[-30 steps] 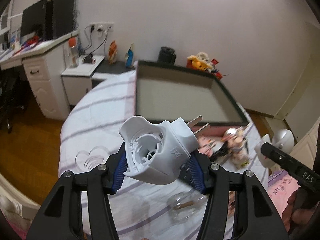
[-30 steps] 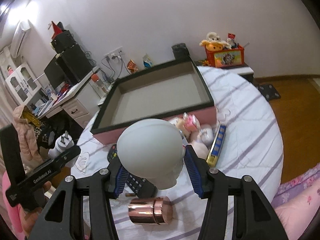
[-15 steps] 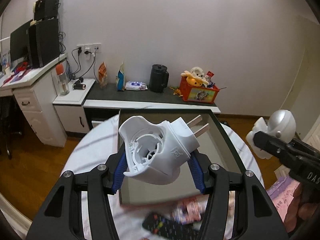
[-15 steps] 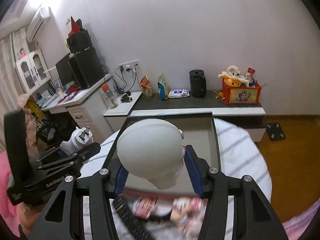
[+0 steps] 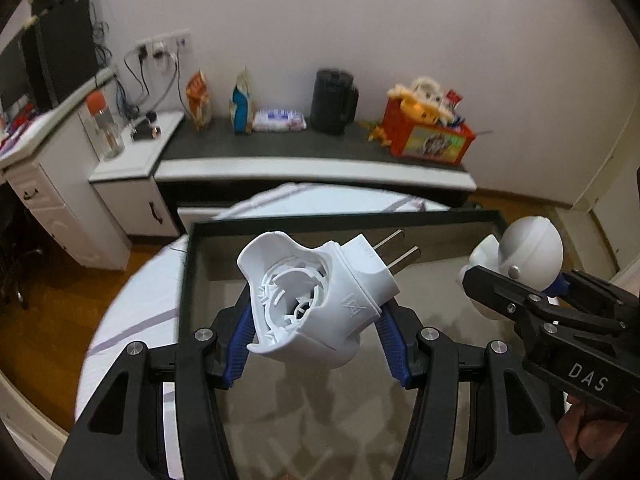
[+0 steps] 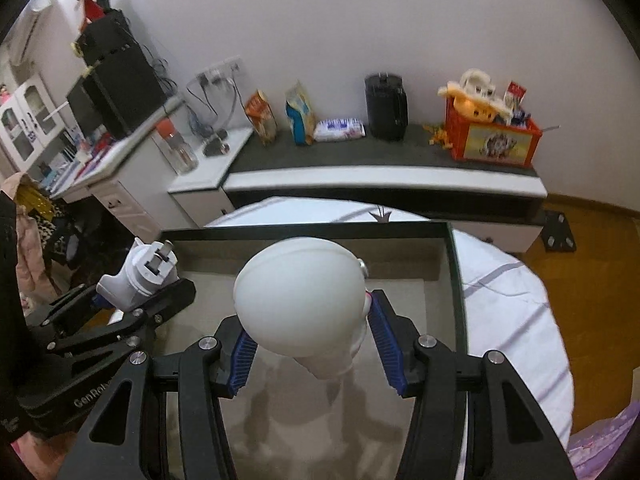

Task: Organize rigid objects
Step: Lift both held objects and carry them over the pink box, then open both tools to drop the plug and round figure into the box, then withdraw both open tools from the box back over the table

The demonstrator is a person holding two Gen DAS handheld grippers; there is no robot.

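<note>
My left gripper is shut on a white plug adapter with two metal prongs, held above the open dark-rimmed box. My right gripper is shut on a white dome-shaped night light, also above the box. The right gripper and the dome show at the right of the left wrist view. The left gripper with the plug adapter shows at the left of the right wrist view. The box floor below both grippers is bare grey.
The box lies on a round table with a white striped cloth. Behind it stands a low dark-topped cabinet with a black kettle, snack bags and an orange toy crate. A white desk is at the left.
Both grippers moved forward from the cluttered front of the table to above the box, still holding their objects. The loose items on the cloth have dropped out of view.
</note>
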